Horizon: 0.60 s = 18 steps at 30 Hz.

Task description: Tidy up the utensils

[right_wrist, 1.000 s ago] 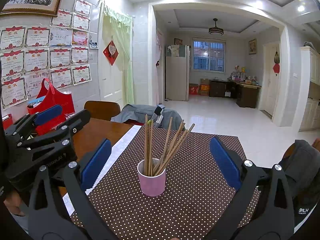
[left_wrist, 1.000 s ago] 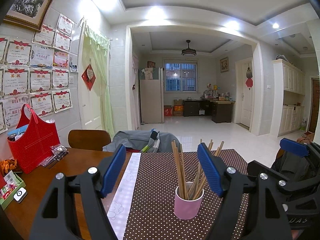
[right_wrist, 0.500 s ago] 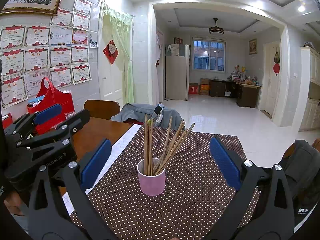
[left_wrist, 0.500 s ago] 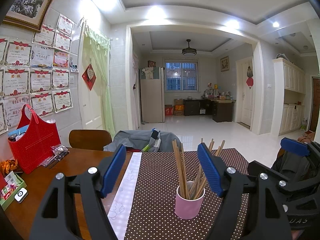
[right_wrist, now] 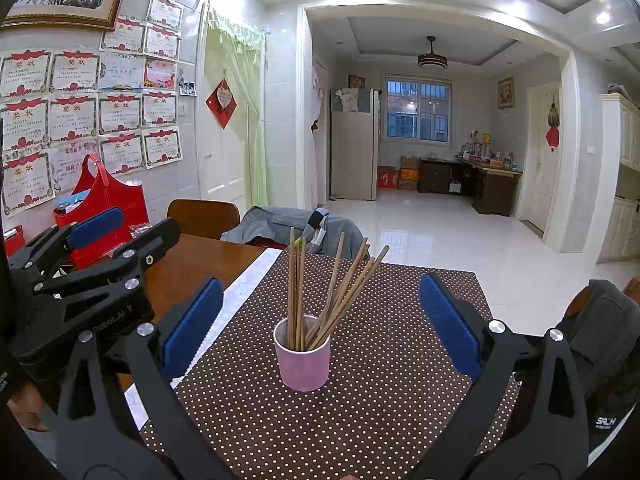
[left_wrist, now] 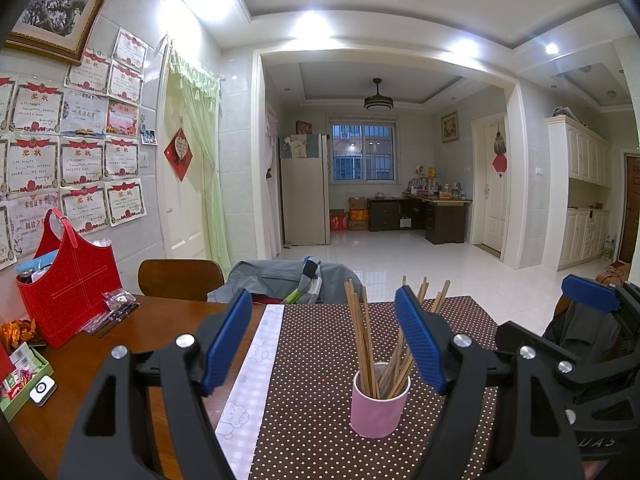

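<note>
A pink cup (right_wrist: 304, 360) stands upright on the brown dotted tablecloth (right_wrist: 380, 380) and holds several wooden chopsticks (right_wrist: 320, 296) that fan out to the right. It also shows in the left wrist view (left_wrist: 378, 404) with the chopsticks (left_wrist: 362, 344). My right gripper (right_wrist: 320, 320) is open and empty, its blue pads either side of the cup and nearer to me. My left gripper (left_wrist: 324, 332) is open and empty, to the left of the cup. Each gripper shows at the edge of the other's view.
A red bag (left_wrist: 68, 280) stands at the wall on the bare wooden table (left_wrist: 72, 368), with small packets (left_wrist: 116, 308) and a green box (left_wrist: 24, 380) beside it. A chair with a grey jacket (left_wrist: 280, 284) is at the far edge.
The left gripper's view has shifted very slightly; the cup sits a touch further right in it. The right gripper and the cup have not moved.
</note>
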Motion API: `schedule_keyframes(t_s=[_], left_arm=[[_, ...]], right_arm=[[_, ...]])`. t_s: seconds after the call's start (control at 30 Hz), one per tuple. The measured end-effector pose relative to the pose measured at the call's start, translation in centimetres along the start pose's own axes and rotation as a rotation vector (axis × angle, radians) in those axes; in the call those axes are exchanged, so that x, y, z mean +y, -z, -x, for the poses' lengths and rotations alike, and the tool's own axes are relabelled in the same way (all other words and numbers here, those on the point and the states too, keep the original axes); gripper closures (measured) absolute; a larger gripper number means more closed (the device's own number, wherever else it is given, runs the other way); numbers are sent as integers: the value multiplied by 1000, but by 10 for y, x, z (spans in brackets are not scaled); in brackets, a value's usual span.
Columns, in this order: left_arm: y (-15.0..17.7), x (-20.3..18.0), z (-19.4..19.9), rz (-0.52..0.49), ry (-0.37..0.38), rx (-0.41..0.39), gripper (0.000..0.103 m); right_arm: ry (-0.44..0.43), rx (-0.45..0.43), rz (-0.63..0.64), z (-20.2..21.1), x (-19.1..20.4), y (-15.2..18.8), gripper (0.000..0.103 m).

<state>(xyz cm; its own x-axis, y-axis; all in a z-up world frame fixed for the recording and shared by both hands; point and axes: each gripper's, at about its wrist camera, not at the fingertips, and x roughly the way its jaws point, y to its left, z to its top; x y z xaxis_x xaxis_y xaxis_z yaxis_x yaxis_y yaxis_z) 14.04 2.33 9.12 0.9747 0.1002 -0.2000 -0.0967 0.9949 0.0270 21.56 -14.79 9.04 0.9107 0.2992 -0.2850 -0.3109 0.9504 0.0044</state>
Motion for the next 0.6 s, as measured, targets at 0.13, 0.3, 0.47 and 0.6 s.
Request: schedule_keyframes(t_s=[0.13,0.3,0.47,0.6], left_arm=[[0,0,0,0,-1,0,30],[0,0,0,-1,0,0,30],[0,1,0,-1,-1,0,30],[0,1,0,-2,-2,1,30]], right_arm=[[0,0,1,0,0,0,6],[1,2,1,0,0,0,6],[1,2,1,-1,-1,2,6],[1,3,2,0,-1,2,6]])
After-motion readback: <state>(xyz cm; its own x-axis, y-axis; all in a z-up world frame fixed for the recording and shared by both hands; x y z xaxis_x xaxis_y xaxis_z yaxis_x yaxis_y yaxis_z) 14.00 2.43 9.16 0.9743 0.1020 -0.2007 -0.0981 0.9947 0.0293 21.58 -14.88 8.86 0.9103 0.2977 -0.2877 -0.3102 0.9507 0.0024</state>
